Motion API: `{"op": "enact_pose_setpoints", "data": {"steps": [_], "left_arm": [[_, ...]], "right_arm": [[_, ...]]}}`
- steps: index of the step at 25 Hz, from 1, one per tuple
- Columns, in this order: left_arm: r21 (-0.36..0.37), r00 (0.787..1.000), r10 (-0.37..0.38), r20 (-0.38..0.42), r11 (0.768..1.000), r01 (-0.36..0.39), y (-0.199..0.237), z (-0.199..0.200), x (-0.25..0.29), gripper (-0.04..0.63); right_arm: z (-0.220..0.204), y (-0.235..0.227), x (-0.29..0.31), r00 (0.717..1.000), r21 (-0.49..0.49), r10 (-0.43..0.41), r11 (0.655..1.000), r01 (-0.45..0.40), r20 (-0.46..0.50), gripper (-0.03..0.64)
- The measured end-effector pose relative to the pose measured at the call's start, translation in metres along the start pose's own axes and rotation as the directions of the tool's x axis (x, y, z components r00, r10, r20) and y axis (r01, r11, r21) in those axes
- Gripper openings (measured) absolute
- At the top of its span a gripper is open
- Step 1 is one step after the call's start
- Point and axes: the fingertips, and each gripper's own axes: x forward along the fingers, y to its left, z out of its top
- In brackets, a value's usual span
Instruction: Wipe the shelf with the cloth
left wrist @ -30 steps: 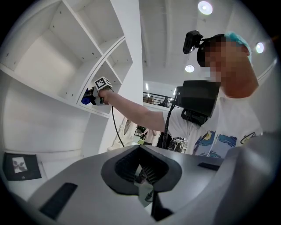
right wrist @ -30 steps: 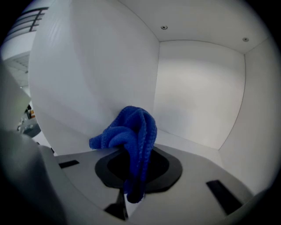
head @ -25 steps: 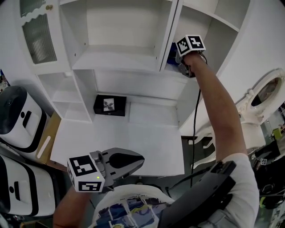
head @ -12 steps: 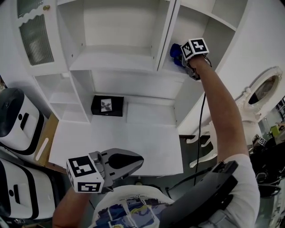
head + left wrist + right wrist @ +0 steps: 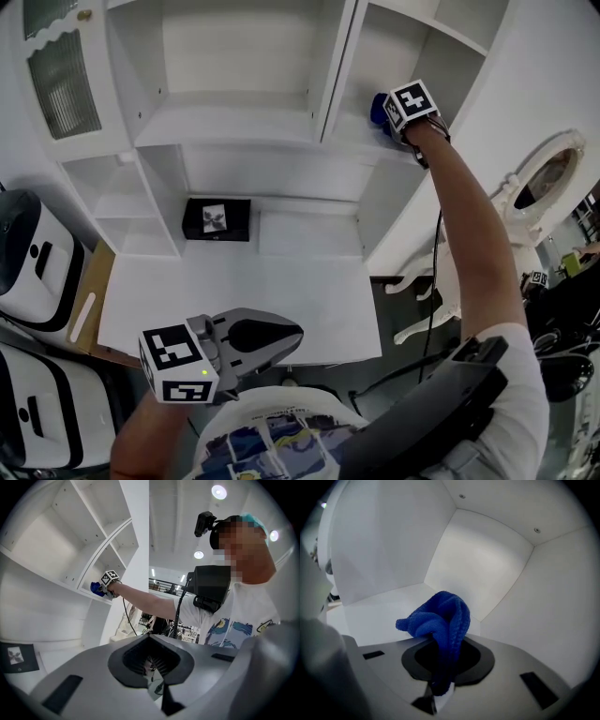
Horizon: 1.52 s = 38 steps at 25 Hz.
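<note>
Reaching blue cloth [image 5: 440, 616] deep onto the shelf [image 5: 379, 609] for wiping.
Right gripper [image 5: 439, 691] clamps it for pressure; left gripper [image 5: 157, 686] idles low, jaws together, empty.

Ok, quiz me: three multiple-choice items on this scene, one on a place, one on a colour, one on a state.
1. Which compartment of the shelf holds the cloth? A. upper right B. upper middle C. lower left
2. The cloth's colour? A. red B. blue C. white
3. The fingers of the left gripper are: A. wide apart B. shut on the cloth C. shut, holding nothing

Answers: 1 A, the head view shows it right of the divider; 2 B, it is plainly blue in the right gripper view; 3 C, they meet with nothing between them.
</note>
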Motion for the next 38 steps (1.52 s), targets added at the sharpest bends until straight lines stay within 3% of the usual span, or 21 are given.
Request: {"op": "enact_pose_setpoints", "data": {"steps": [4,7,11,15,18,21,23,27,38], "left_arm": [[0.0,1.0,-0.002,-0.001,1.0,0.002,-0.003,-0.001,-0.003,0.012],[0.003,1.0,-0.005,-0.002,1.0,0.005,-0.004,-0.003,-0.006,0.012],[0.0,1.0,-0.018,-0.002,1.0,0.018,-0.011,-0.003,-0.011,0.012],[0.002,1.0,-0.017,-0.002,1.0,0.017,-0.012,-0.003,-0.015,0.012],[-0.001,1.0,-0.02,-0.005,1.0,0.02,-0.016,-0.008,-0.016,0.012],[-0.004,1.0,-0.018,-0.002,1.0,0.018,-0.018,-0.01,-0.018,0.012],[-0.004,1.0,-0.017,-0.002,1.0,0.017,-0.019,-0.011,-0.018,0.012],[-0.008,1.0,-0.005,0.005,1.0,0.005,-0.018,-0.012,-0.023,0.012],[-0.013,0.999,-0.032,0.005,0.999,0.032,-0.016,-0.014,-0.015,0.012]], "right_arm": [[0.0,0.001,-0.005,0.996,-0.115,-0.086,0.99,0.084,-0.011,0.067],[0.014,0.008,-0.016,0.998,-0.083,-0.054,0.995,0.058,0.045,0.067],[0.038,0.047,-0.039,0.976,0.067,0.149,0.985,-0.161,0.159,0.067],[0.057,0.085,-0.049,0.907,0.194,0.334,0.902,-0.387,0.256,0.067],[0.063,0.101,-0.051,0.871,0.242,0.397,0.85,-0.468,0.29,0.067],[0.067,0.108,-0.046,0.857,0.277,0.418,0.822,-0.497,0.3,0.067],[0.063,0.106,-0.04,0.866,0.282,0.411,0.827,-0.486,0.286,0.067],[0.048,0.095,-0.03,0.905,0.244,0.36,0.879,-0.41,0.227,0.067],[0.002,0.032,-0.022,0.986,0.141,0.139,0.978,-0.151,0.092,0.067]]}}
